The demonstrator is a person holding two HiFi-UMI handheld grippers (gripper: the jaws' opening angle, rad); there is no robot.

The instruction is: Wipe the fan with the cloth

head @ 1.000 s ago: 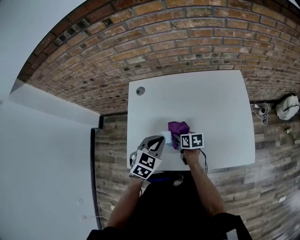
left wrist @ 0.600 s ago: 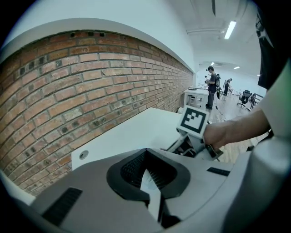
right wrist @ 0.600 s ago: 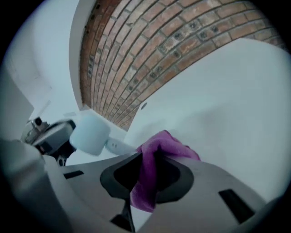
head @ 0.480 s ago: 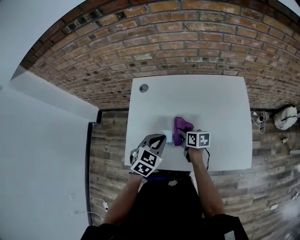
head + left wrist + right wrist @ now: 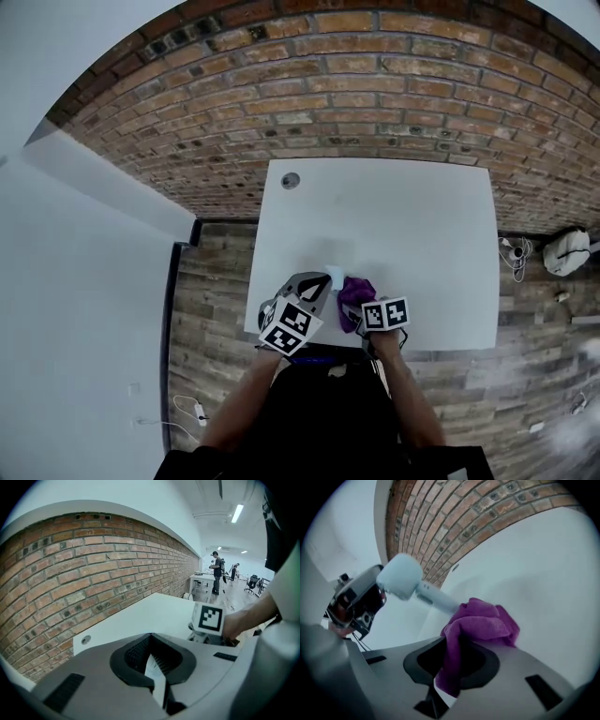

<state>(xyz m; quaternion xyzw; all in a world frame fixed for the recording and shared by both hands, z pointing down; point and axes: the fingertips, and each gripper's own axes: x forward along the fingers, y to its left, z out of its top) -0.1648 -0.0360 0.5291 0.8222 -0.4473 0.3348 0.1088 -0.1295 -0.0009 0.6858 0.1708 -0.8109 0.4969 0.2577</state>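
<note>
A small pale-blue hand fan (image 5: 334,276) sits at the tip of my left gripper (image 5: 319,283), near the front edge of the white table (image 5: 412,225). That gripper is shut, with a thin white part (image 5: 155,674) of the fan pinched between its jaws. In the right gripper view the fan's rounded head (image 5: 399,576) and stem run from the left gripper (image 5: 370,595) to the cloth. My right gripper (image 5: 356,305) is shut on a purple cloth (image 5: 356,289), which bunches out past its jaws (image 5: 483,620) and touches the stem.
A round cable hole (image 5: 291,180) is in the table's far left corner. A brick wall (image 5: 328,84) stands behind the table. On the wooden floor to the right lie a white bag (image 5: 567,251) and cables (image 5: 514,253). People stand far off in the room (image 5: 216,571).
My right gripper has drawn the purple cloth back toward the person, along the fan's right side. The left gripper and the fan have kept their place.
</note>
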